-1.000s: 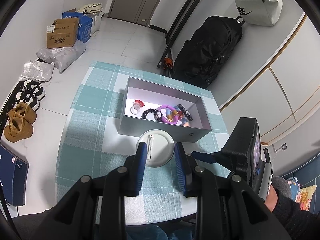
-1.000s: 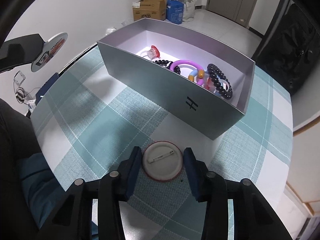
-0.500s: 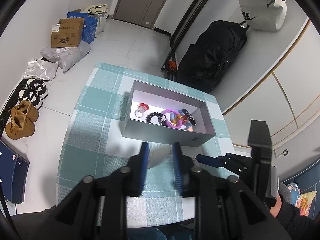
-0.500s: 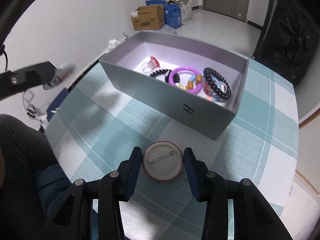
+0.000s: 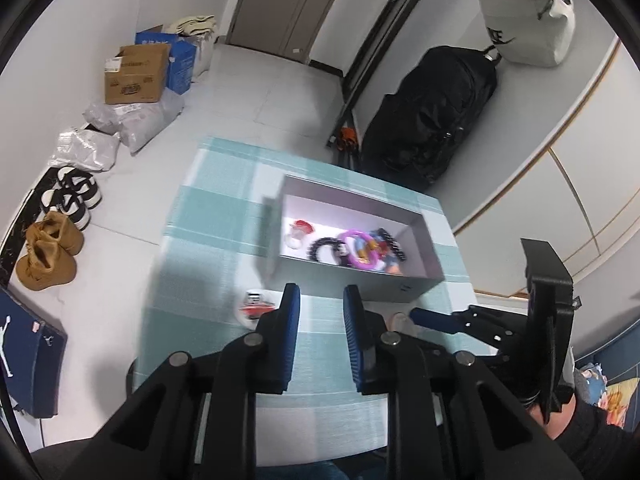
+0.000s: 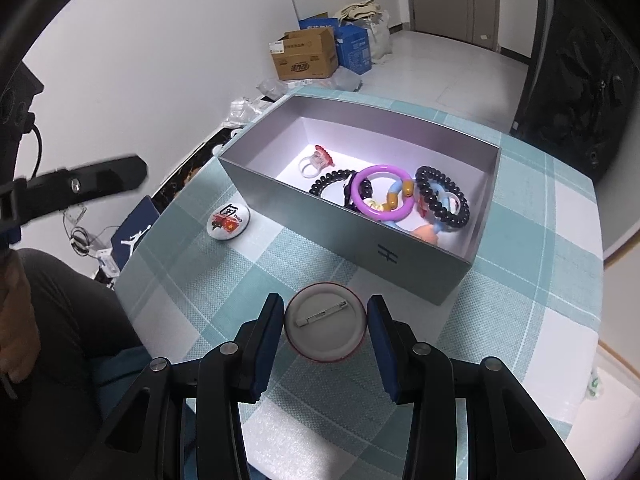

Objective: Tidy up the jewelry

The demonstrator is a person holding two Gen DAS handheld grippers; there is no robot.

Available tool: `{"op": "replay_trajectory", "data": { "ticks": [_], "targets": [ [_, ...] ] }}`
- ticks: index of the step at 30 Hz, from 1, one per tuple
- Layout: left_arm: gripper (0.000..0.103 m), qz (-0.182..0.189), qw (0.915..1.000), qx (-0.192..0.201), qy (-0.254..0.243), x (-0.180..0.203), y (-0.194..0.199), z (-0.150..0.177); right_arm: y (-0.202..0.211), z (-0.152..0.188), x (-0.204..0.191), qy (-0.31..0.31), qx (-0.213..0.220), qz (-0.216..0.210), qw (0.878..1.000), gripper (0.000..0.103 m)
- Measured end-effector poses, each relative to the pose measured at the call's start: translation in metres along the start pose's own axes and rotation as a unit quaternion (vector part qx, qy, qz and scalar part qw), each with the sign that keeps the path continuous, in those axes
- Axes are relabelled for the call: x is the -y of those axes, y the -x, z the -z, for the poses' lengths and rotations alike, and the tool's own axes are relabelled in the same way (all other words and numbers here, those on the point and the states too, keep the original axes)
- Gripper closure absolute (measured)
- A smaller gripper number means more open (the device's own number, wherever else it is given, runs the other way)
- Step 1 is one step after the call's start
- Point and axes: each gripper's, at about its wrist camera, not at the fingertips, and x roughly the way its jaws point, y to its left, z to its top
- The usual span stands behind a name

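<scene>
My right gripper is shut on a round white pin badge with its pin side up, held just above the checked cloth in front of the grey box. A second badge, face up with red print, lies on the cloth by the box's left corner. It also shows in the left wrist view, just left of my left gripper, as a badge. The left jaws stand a little apart with nothing between them. In the box lie a purple ring, black bead bracelets and a red-topped ring.
The teal checked table ends close behind the box and to the left. A person's leg is at the near left edge. On the floor beyond are a cardboard box, shoes and a black backpack.
My left gripper held a badge before; that badge now lies face up on the cloth left of the box. My right gripper has lifted slightly and tilted, still gripping its badge.
</scene>
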Motion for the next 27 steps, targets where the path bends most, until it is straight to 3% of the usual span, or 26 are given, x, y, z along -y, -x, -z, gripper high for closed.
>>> {"op": "replay_trajectory", "data": {
  "ticks": [4,6,9,13,17,21,24,26,27],
  "targets": [
    [0.050,-0.033,0.9991,-0.021,0.017,-0.021,0.000,0.006,-0.001,-0.004,-0.001,-0.003,0.003,-0.011,1.000,0.061],
    [0.048,-0.052,0.9984,-0.022,0.003,-0.021,-0.001,0.010,-0.002,-0.006,-0.001,-0.004,0.004,-0.017,1.000,0.061],
    [0.037,-0.085,0.9954,-0.040,-0.019,-0.018,-0.018,0.017,-0.003,-0.009,-0.003,-0.004,0.005,-0.021,1.000,0.061],
    [0.037,-0.112,0.9883,-0.085,-0.059,-0.002,-0.056,0.019,-0.002,-0.014,-0.006,-0.010,0.013,-0.027,0.999,0.061],
    [0.037,-0.175,0.9769,-0.079,-0.093,0.004,-0.073,0.016,0.006,-0.015,-0.002,-0.018,0.027,-0.026,0.999,0.061],
    [0.037,-0.186,0.9753,-0.089,-0.081,0.001,-0.089,0.015,0.013,-0.013,0.008,-0.036,0.035,-0.026,0.998,0.061],
    [0.038,-0.208,0.9687,-0.101,-0.089,0.003,-0.100,0.017,0.015,-0.012,0.013,-0.045,0.038,-0.028,0.998,0.061],
    [0.047,-0.222,0.9656,-0.097,-0.095,0.004,-0.097,0.016,0.018,-0.012,0.014,-0.045,0.041,-0.026,0.998,0.061],
    [0.062,-0.210,0.9684,-0.096,-0.094,0.005,-0.096,0.016,0.019,-0.011,0.016,-0.047,0.042,-0.025,0.998,0.061]
  ]
}}
